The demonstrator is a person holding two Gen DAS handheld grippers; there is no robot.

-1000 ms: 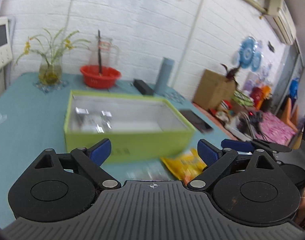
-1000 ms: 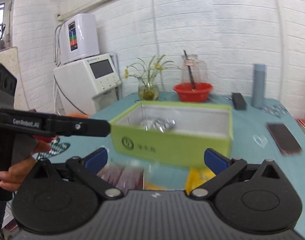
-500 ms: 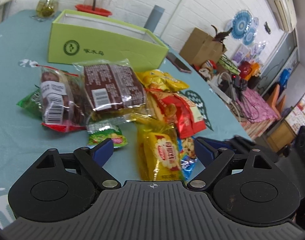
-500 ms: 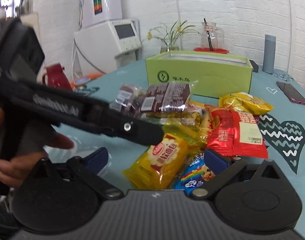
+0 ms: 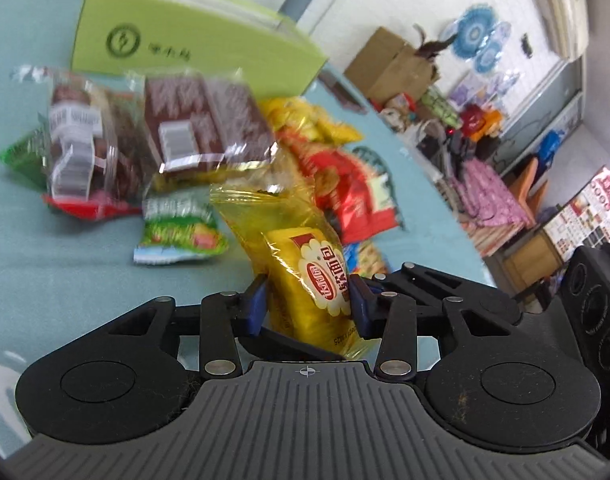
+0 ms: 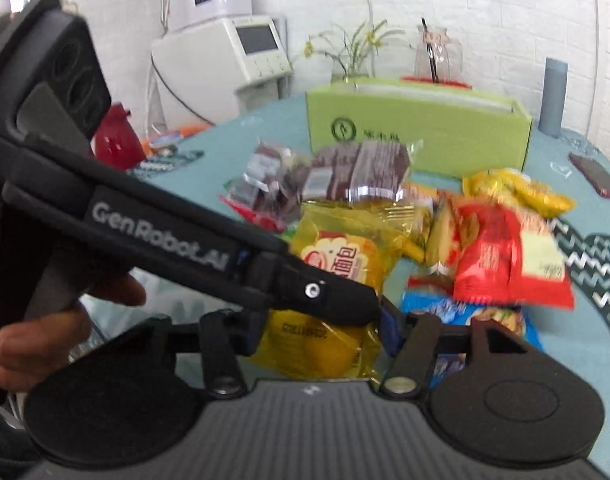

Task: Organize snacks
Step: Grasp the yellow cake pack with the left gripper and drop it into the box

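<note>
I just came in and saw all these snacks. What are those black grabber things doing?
A person holds a grabber in each hand. The left gripper and the right gripper have both closed on the same yellow bread packet. The other snacks, like the red bag and the brown cake pack, lie in a pile on the teal table. The green box behind them is probably where the snacks go.

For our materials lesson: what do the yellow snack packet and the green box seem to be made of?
Yellow snack packet, held by both the left gripper and the right gripper: thin glossy plastic film, judging by its crinkles and glare. Green box: probably matte printed cardboard, with flat walls and crisp edges.
</note>
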